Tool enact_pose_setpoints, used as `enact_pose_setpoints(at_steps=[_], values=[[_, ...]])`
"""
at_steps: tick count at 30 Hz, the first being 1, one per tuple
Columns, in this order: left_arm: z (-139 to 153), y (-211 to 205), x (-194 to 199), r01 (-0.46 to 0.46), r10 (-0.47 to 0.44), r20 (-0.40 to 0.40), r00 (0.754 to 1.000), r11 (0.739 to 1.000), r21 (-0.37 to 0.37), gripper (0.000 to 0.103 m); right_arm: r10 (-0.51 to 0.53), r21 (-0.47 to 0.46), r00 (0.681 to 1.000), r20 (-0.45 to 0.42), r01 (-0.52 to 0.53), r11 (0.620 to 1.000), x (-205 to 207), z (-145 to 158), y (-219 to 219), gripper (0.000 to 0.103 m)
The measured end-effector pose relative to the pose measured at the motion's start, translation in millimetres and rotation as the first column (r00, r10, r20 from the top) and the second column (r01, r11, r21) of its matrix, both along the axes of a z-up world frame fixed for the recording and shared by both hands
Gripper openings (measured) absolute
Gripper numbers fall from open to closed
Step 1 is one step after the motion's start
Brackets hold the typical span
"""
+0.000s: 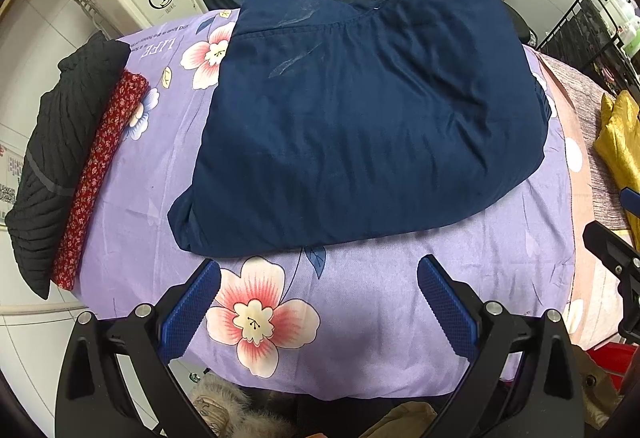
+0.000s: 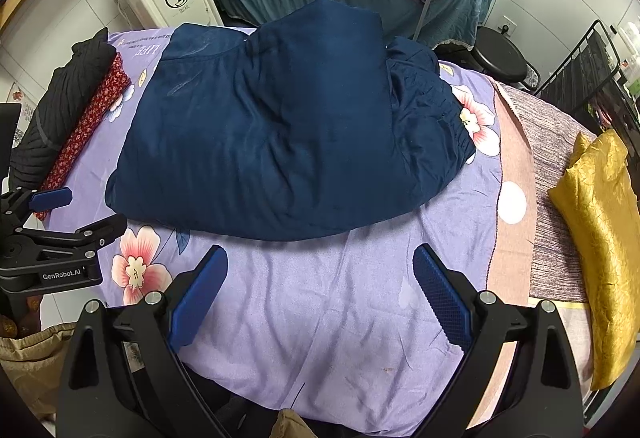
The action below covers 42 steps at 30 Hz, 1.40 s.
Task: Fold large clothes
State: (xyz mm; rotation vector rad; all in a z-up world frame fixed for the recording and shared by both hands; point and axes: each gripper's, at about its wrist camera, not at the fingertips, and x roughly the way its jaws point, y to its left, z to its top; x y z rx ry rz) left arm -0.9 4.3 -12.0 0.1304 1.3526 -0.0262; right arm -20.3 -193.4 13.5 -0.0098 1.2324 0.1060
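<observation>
While both the left gripper and right gripper hang with jaws spread wide and empty just short of it, the navy padded garment lies folded mid-sheet; a shallow pinch could catch only its top layer and undo the fold. Readable: "LIFE" on the floral bedsheet, "GenRobot.AI" on the left gripper's body

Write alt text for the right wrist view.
A folded navy garment lies on a lilac floral sheet, beyond the open right gripper. Folded black and red floral clothes sit left, a gold cloth right.
</observation>
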Motion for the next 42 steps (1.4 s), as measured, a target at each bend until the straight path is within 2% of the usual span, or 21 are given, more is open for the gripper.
enact_pose_setpoints(at_steps=[42], values=[[0.5,1.6,-8.7,-0.023,0.023,-0.001,1.0,1.0,-0.012,0.097,0.01,0.0,1.0,0.003,-0.01,1.0,-5.8,0.1,3.7,0.093]])
